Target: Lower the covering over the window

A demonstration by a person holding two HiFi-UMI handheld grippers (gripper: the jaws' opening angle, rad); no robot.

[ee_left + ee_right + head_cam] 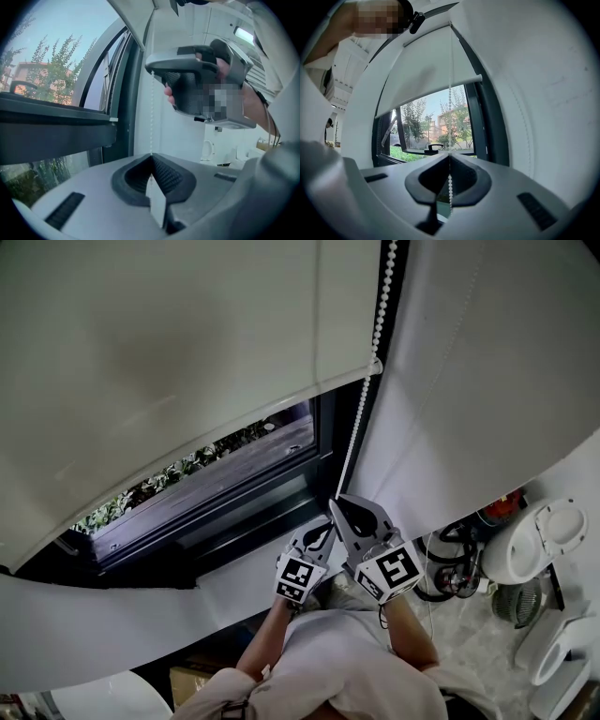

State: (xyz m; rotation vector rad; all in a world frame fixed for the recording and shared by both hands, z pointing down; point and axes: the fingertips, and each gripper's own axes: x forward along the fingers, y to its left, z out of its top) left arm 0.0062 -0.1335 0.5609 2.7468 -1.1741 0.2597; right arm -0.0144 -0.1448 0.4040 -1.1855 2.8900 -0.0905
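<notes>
A white roller blind (169, 362) covers the upper part of the window (216, 486). Along the window's right edge hangs the bead chain (361, 418). My right gripper (337, 501) and left gripper (327, 526) both pinch it, jaws together.

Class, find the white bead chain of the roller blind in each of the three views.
Head view: white bead chain runs from top centre diagonally down to mid-frame.
Left gripper view: centre, hanging into the shut jaws.
Right gripper view: centre, vertical, through the shut jaws.
Shared landmark: dark window frame beside the chain.
</notes>
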